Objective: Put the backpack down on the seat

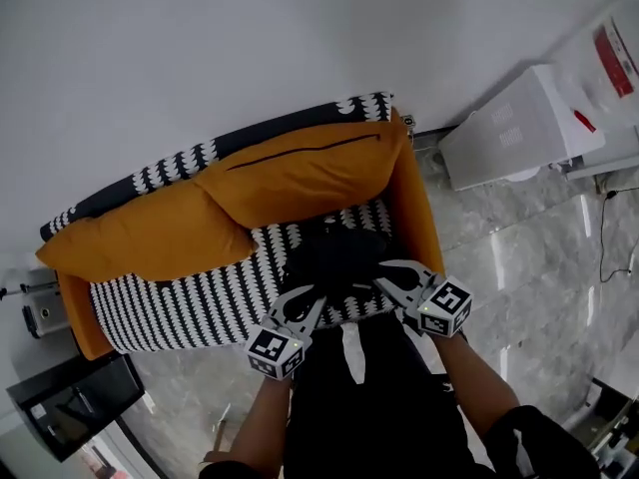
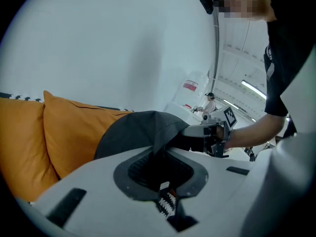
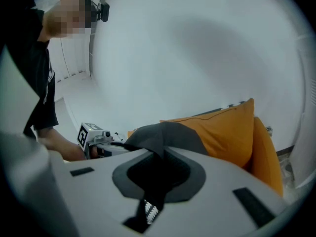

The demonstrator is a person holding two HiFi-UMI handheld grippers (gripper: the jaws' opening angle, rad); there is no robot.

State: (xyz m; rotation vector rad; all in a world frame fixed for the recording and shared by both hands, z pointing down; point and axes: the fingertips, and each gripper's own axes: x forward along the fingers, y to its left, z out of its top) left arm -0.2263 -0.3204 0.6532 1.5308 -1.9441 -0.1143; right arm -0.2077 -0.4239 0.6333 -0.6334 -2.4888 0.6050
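1. Object position. The black backpack (image 1: 334, 257) hangs between the 2 grippers over the right front part of the patterned seat (image 1: 200, 302) of the sofa. Whether its base touches the seat cannot be told.

2. Grip state. The left gripper (image 1: 312, 295) is closed on a fold of backpack fabric at the near left side. The right gripper (image 1: 384, 272) is closed on a fold at the near right side. Both gripper views show dark cloth pinched between the jaws.

3. Handling. The fabric drapes and bunches, so treat the backpack as soft and likely to sag and slump when released. Its weight cannot be judged. A thin fold may slip, so a strap or seam is probably the more secure hold.

4. Clearances.
- 2 orange back cushions (image 1: 300, 173) stand just behind the backpack.
- The orange armrest (image 1: 414, 208) lies near, on the right.
- The seat's front edge lies just below the grippers, and a slumping load could tip over it to the floor (image 1: 519, 257).
- Open seat extends to the left.
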